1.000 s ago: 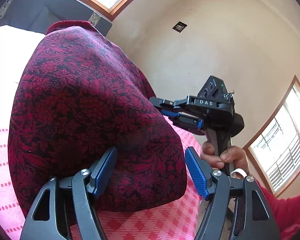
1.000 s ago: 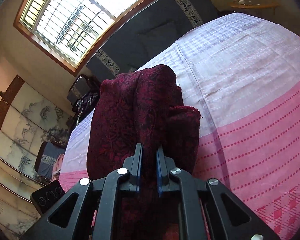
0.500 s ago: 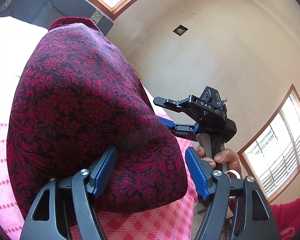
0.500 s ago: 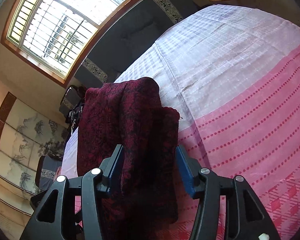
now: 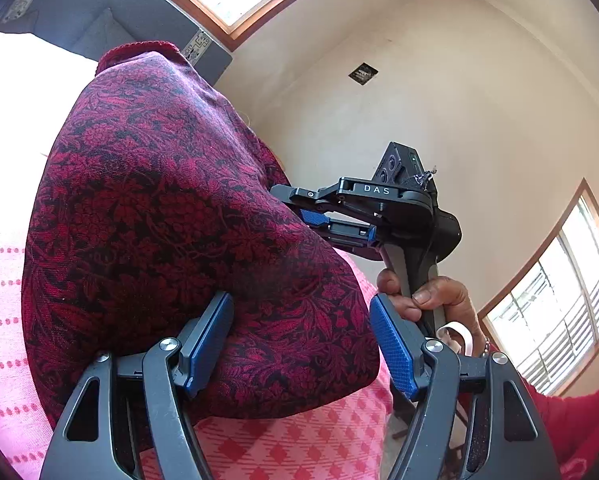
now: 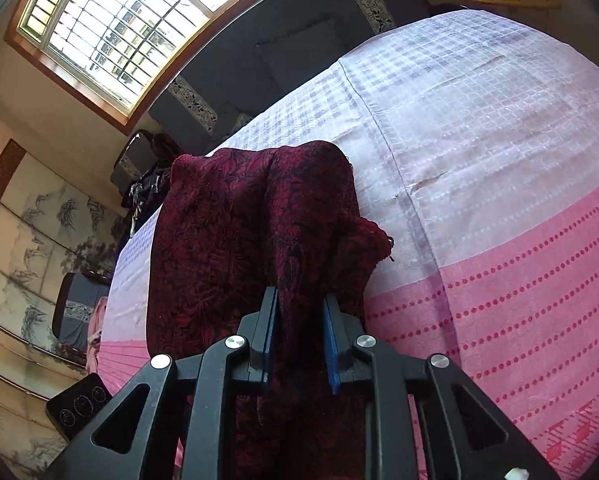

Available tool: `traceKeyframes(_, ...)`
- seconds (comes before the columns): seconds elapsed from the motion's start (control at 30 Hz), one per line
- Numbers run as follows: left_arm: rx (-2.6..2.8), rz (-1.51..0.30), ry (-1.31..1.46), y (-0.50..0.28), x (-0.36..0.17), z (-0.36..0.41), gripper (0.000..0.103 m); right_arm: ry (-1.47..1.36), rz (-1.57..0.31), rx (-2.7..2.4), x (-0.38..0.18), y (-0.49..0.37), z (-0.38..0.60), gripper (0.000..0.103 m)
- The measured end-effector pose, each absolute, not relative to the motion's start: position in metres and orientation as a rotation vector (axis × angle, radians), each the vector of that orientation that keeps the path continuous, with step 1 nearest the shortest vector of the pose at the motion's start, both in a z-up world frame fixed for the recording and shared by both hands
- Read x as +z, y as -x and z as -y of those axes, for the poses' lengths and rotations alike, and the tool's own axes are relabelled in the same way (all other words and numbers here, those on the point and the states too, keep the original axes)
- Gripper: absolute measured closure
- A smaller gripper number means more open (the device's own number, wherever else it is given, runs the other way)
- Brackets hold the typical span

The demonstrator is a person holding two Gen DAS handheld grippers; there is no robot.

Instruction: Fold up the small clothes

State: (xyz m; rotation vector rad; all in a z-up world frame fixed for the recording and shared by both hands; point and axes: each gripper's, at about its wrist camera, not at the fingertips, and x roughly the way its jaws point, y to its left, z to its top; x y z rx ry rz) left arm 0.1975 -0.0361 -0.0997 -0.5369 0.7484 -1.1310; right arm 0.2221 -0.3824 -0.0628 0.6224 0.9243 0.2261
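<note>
Cloth is filling both of my views: the dark red floral garment is lying bunched on the pink and white checked bedspread, with its knitted hem edge pointing toward the grey headboard. I am holding my left gripper spread wide around the near corner of the garment; its left blue pad is lying against the fabric, while the right pad is standing clear of it, so nothing is being pinched there. My right gripper is closing its jaws on a raised fold of the same garment, and that fold is sitting between the two blue pads, which are touching it on both sides. From my left view, my right hand is gripping the handle of that gripper just beyond the garment's edge, with a red sleeve showing below it.
</note>
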Motion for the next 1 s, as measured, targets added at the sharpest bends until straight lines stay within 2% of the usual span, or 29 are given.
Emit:
traceKeyframes(0.13,-1.063,-0.692,0.537,-0.188,-0.097,0.027,0.032,-0.66,-0.868,0.302,-0.047,-0.241,0.369,0.086)
traceKeyframes(0.3,-1.032,-0.682,0.576,-0.188,-0.101,0.021,0.032,-0.638,-0.697,0.424,-0.015,-0.264,0.356,0.089)
traceKeyframes(0.47,-1.04,-0.714,0.592,-0.191,-0.109,0.021,0.032,-0.723,-0.72,0.333,-0.068,-0.275,0.397,0.095)
traceKeyframes(0.57,-1.044,-0.716,0.592,-0.192,-0.109,0.021,0.031,-0.765,-0.734,0.305,-0.092,-0.259,0.425,0.094)
traceKeyframes(0.67,-1.047,-0.717,0.586,-0.192,-0.108,0.023,0.029,-0.736,-0.722,0.295,-0.087,-0.247,0.433,0.091)
traceKeyframes(0.77,-1.047,-0.715,0.589,-0.191,-0.108,0.024,0.029,-0.739,-0.665,0.348,-0.058,-0.237,0.43,0.09)
traceKeyframes(0.83,-1.046,-0.715,0.588,-0.192,-0.107,0.023,0.029,-0.746,-0.703,0.459,-0.044,-0.24,0.415,0.08)
traceKeyframes(0.87,-1.046,-0.715,0.588,-0.192,-0.107,0.023,0.029,-0.728,-0.751,0.487,-0.041,-0.243,0.403,0.054)
traceKeyframes(0.9,-1.046,-0.715,0.589,-0.192,-0.105,0.024,0.029,-0.688,-0.793,0.478,-0.04,-0.245,0.39,0.04)
traceKeyframes(1.0,-1.045,-0.715,0.588,-0.192,-0.105,0.024,0.029,-0.586,-0.878,0.481,-0.044,-0.254,0.359,0.043)
